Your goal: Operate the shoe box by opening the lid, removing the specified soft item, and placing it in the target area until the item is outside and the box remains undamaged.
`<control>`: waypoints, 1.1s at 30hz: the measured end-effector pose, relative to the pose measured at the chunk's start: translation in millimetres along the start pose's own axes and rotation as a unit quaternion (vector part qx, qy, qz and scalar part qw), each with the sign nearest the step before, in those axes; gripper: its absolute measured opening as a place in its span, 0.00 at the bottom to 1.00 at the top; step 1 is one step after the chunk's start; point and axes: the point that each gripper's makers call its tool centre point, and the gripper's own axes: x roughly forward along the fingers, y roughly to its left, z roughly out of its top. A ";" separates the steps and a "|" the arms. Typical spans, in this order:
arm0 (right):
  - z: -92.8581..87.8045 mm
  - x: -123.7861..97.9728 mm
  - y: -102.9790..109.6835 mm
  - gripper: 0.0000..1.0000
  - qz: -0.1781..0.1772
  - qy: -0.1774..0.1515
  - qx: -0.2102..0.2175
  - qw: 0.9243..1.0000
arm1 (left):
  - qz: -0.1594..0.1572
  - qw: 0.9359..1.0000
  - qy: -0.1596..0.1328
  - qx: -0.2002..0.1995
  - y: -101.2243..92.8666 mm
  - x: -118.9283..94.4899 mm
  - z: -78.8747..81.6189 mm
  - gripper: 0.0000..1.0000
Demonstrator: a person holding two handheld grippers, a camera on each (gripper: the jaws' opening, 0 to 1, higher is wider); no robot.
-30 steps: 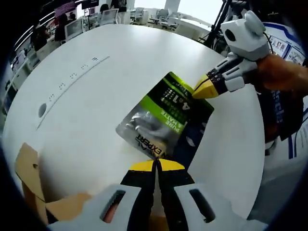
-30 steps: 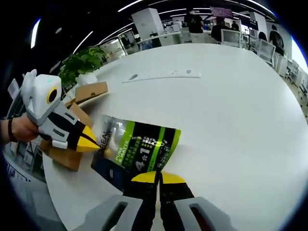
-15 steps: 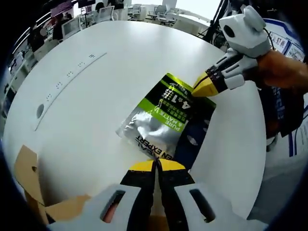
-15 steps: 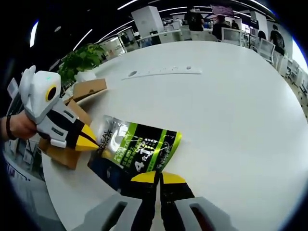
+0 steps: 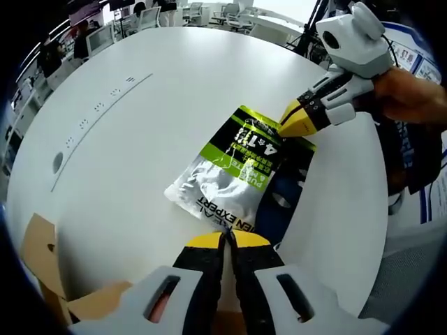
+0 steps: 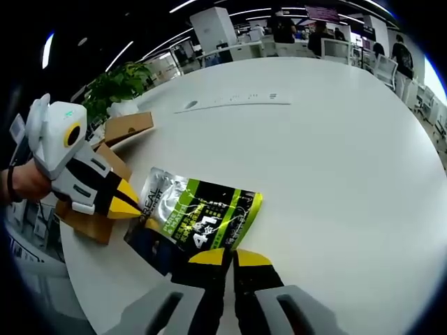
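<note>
Pouch (image 5: 241, 178) lies flat on the white table (image 5: 140, 139), out of the cardboard box (image 6: 105, 174), which sits open at nine o'clock in the right gripper view. Left gripper (image 5: 225, 239) and right gripper (image 6: 230, 257) each pinch an edge; only letting go seems left. One pouch, one box, two grippers.

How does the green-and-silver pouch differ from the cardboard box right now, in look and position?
The pouch is glossy, printed green, silver and black; the cardboard box is plain matte brown. The pouch lies flat on the white table, with the left claw and right claw at opposite ends; the box sits open at the table's edge, apart from both claws. Both rest on the same table.
</note>
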 end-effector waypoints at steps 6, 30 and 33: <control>0.3 -9.2 -4.0 0.03 -0.005 -0.004 0.007 1.000 | 0.004 1.000 -0.003 0.005 4.4 -6.9 2.5 0.09; 62.2 -56.1 38.6 0.11 0.033 -0.109 0.014 0.993 | -0.007 0.986 -0.157 -0.046 7.1 -112.7 27.7 0.20; 69.4 -58.6 55.7 0.13 0.044 -0.121 0.007 0.992 | 0.003 0.982 -0.180 -0.063 19.1 -132.8 20.0 0.20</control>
